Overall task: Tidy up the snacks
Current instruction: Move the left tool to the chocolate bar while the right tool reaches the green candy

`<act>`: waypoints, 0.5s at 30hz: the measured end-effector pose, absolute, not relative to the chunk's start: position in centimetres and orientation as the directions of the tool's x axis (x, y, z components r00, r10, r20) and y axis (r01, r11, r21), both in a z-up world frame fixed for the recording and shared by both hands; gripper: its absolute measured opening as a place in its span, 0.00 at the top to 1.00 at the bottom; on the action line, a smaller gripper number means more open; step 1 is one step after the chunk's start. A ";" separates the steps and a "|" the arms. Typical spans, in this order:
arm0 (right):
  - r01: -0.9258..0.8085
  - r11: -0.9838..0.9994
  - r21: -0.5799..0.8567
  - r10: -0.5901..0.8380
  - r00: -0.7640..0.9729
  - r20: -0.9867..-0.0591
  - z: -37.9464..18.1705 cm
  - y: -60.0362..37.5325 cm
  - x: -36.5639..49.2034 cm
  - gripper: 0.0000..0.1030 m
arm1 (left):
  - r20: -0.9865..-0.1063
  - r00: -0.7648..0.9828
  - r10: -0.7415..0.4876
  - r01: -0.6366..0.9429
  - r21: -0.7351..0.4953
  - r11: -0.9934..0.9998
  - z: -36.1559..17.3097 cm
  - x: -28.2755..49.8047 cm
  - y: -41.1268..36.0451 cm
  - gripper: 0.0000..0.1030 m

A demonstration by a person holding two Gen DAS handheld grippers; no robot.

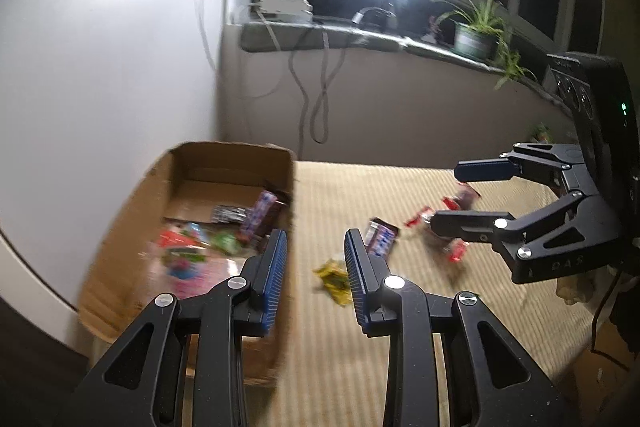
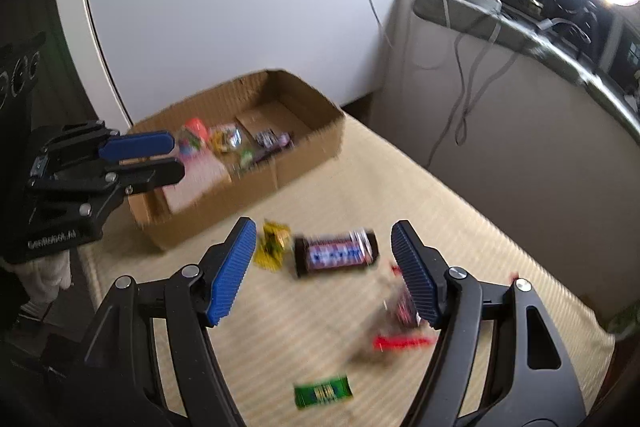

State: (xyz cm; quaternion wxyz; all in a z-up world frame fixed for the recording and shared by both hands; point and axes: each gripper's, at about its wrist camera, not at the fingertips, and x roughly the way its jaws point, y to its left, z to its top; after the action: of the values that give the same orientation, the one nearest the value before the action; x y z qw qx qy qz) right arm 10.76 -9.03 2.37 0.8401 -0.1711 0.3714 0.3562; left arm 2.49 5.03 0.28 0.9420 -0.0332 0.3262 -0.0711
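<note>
Collection continues, we judge: right hand-held gripper [image 2: 324, 275] wide and empty above the chocolate bar [image 2: 335, 251], left hand-held gripper [image 1: 316, 279] narrow and empty beside the box [image 2: 280, 87]; next comes a squared descent.

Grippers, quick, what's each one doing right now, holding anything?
Left gripper: open a little, holding nothing.
Right gripper: open wide, holding nothing.
</note>
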 end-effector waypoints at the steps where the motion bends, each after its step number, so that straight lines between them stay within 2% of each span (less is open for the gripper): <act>1: -0.719 0.695 -0.023 0.462 0.470 -0.752 2.0 -9.9 10.4 0.29 | -0.616 0.771 -0.165 0.123 -0.110 0.986 0.0 2.6 4.4 0.72; 12: -0.698 0.715 0.039 0.415 0.379 -0.827 -4.4 -15.8 7.1 0.29 | -0.679 0.693 -0.242 0.212 -0.128 0.969 -3.1 4.7 -1.0 0.71; 14: -0.703 0.710 0.043 0.410 0.363 -0.837 -5.4 -16.1 6.6 0.29 | -0.689 0.683 -0.242 0.221 -0.121 0.968 -3.5 5.3 -1.7 0.54; 15: -0.709 0.704 0.043 0.409 0.355 -0.841 -5.8 -16.2 6.4 0.29 | -0.693 0.679 -0.242 0.225 -0.118 0.967 -3.8 5.7 -2.0 0.52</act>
State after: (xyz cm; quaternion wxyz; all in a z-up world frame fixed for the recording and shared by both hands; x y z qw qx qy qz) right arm 6.44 -16.23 -5.81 0.8061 -0.1669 0.4498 0.3465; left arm 5.71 -2.04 -3.79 0.9163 -0.0117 0.3796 -0.1274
